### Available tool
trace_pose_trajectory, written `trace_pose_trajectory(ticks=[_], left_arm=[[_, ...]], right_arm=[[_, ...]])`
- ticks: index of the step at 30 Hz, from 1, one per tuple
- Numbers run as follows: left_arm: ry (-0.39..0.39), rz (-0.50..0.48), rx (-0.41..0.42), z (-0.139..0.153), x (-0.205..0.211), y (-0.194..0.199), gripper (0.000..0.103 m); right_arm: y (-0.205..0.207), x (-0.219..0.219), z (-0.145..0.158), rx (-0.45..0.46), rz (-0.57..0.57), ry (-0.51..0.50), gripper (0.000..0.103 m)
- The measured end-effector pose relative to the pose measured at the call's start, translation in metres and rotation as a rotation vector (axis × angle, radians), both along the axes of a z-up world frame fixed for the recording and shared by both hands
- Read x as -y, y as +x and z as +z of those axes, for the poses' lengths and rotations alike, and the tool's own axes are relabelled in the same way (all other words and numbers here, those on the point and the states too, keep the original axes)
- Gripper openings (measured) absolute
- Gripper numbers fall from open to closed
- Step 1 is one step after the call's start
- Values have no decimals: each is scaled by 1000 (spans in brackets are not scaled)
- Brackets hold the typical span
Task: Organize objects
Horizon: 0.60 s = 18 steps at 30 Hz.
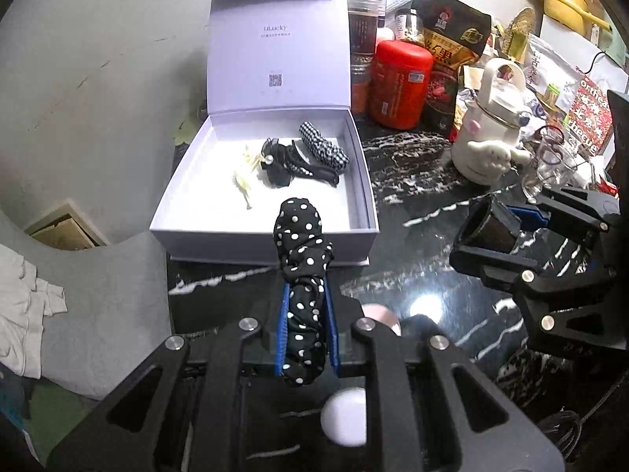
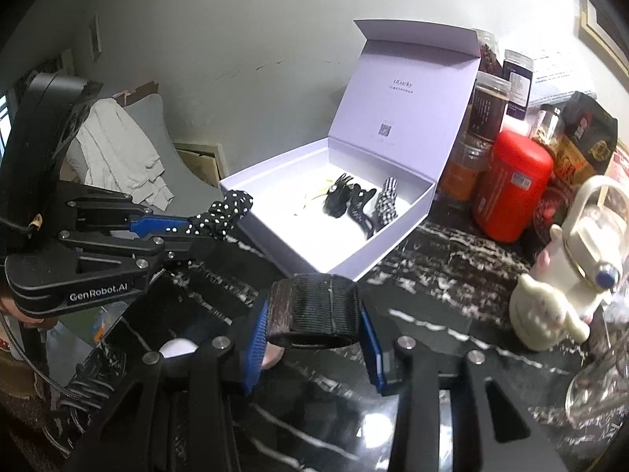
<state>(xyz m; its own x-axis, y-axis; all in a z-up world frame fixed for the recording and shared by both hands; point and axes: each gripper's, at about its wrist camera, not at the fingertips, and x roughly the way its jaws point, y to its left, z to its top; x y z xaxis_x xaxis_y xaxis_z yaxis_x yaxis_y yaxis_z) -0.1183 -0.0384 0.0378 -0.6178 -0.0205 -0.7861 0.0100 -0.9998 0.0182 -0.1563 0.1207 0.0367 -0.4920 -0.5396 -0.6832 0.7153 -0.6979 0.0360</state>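
Observation:
My left gripper (image 1: 307, 306) is shut on a black scrunchie with white dots (image 1: 302, 259), which sticks up past the blue pads just short of the open white box (image 1: 259, 236). In the right wrist view the same left gripper (image 2: 184, 226) holds the dotted scrunchie (image 2: 224, 212) beside the box's near-left corner (image 2: 243, 192). My right gripper (image 2: 314, 314) is shut on a black ribbed band (image 2: 314, 306), held over the dark marble table. The right gripper with its band (image 1: 487, 228) shows at the right of the left wrist view. Inside the box lie a black hair claw (image 1: 291, 163), a checked hair piece (image 1: 324, 145) and a pale yellow clip (image 1: 247, 169).
Behind the box stand a red canister (image 1: 399, 82), dark jars (image 1: 361, 51) and snack bags (image 1: 452, 39). A white cartoon-shaped bottle (image 1: 489, 133) and a glass cup (image 1: 550, 161) stand at the right. A grey chair with white cloth (image 2: 122, 157) is beyond the table's left edge.

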Motion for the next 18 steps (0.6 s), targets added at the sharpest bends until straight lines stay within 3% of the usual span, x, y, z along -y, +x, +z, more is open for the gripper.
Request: trace_pose_trajectory(ticks=[18], left_arm=[[-30, 56, -30, 6, 11, -69, 15]], right_arm=[[-67, 22, 14, -44, -9, -10, 42]])
